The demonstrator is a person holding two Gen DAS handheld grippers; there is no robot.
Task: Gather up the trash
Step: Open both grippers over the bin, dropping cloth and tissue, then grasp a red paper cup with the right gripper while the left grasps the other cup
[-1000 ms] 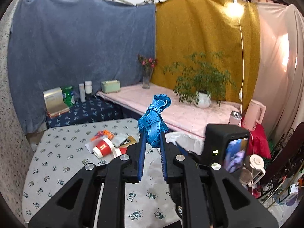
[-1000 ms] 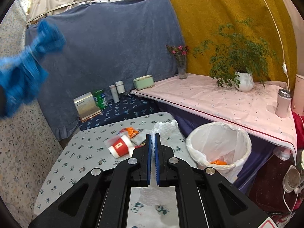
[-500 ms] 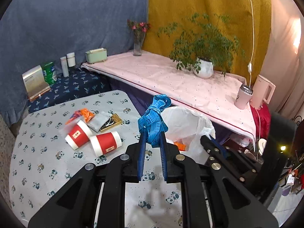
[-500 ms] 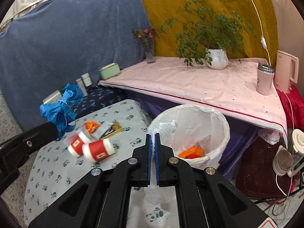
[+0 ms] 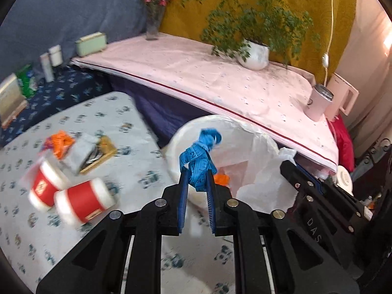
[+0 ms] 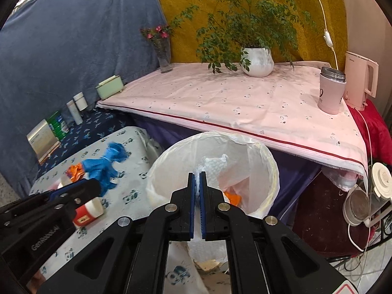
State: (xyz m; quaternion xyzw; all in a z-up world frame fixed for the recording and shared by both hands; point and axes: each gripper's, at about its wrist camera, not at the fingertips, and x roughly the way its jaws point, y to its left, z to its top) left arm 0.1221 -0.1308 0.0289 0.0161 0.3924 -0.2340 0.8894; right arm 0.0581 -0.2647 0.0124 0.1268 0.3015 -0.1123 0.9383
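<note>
Two grippers hang at a white-lined trash bin [image 6: 267,161] that stands just off the edge of the panda-print tabletop [image 5: 117,115]. The left gripper [image 5: 196,183] clamps a bunched blue measuring tape [image 5: 197,158] (numerals "2" and "64" legible) between its fingers, in front of the bin's rim. The right gripper [image 6: 197,191], fingers nearly closed, pinches white crumpled plastic [image 6: 210,165] over the bin's mouth. Two red paper cups [image 5: 80,202] lie on the tabletop.

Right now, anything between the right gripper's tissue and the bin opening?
Nothing. In the right wrist view the white tissue in the right gripper hangs over the lined trash bin, with nothing in between.
</note>
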